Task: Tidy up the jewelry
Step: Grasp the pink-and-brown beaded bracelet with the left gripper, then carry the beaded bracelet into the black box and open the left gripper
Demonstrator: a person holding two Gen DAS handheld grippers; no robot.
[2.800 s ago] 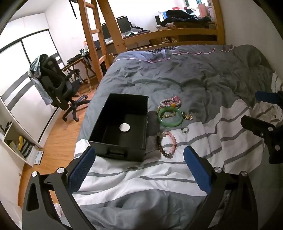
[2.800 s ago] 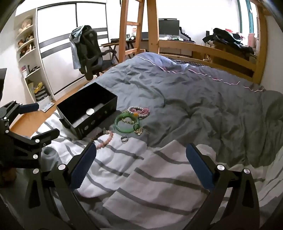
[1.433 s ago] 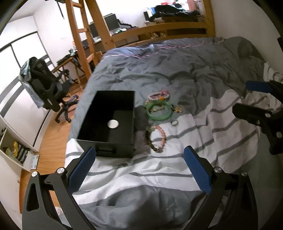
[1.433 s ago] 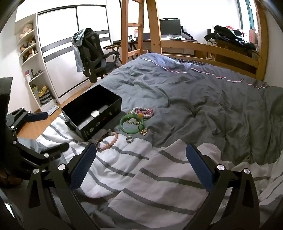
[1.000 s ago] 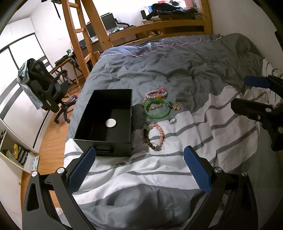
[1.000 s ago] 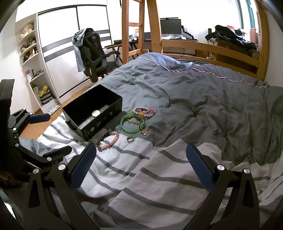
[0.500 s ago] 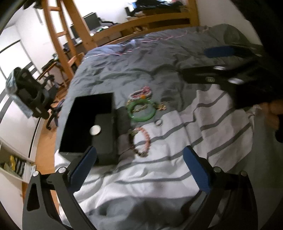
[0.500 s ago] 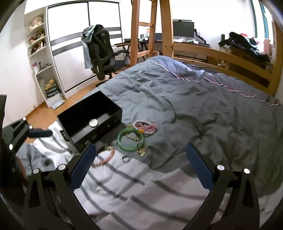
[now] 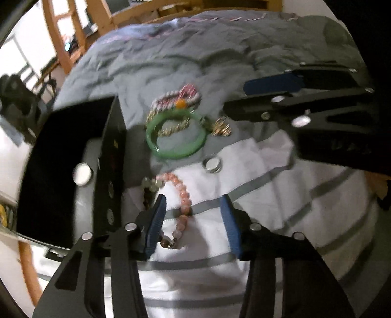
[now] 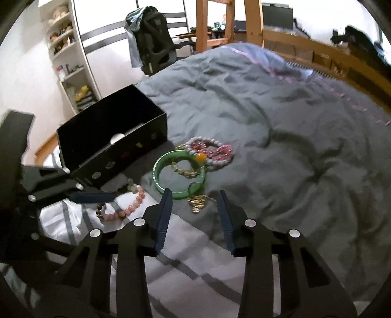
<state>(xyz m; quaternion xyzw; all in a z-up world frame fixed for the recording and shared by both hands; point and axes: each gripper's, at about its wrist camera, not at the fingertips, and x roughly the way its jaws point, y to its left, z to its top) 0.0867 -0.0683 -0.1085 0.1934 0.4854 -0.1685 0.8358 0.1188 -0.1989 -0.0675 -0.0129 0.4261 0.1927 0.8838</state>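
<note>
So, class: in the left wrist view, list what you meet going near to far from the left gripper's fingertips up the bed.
left gripper → pink bead bracelet → silver ring → green bangle → pink and white bead bracelets → grey duvet → wooden bed frame

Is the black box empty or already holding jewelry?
No jewelry visible in the black box, only a small white disc. The bracelets lie on the bed beside it.

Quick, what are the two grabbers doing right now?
Left gripper: open around the pink bead bracelet, not gripping it.
Right gripper: open, empty, near the gold charm.
</note>
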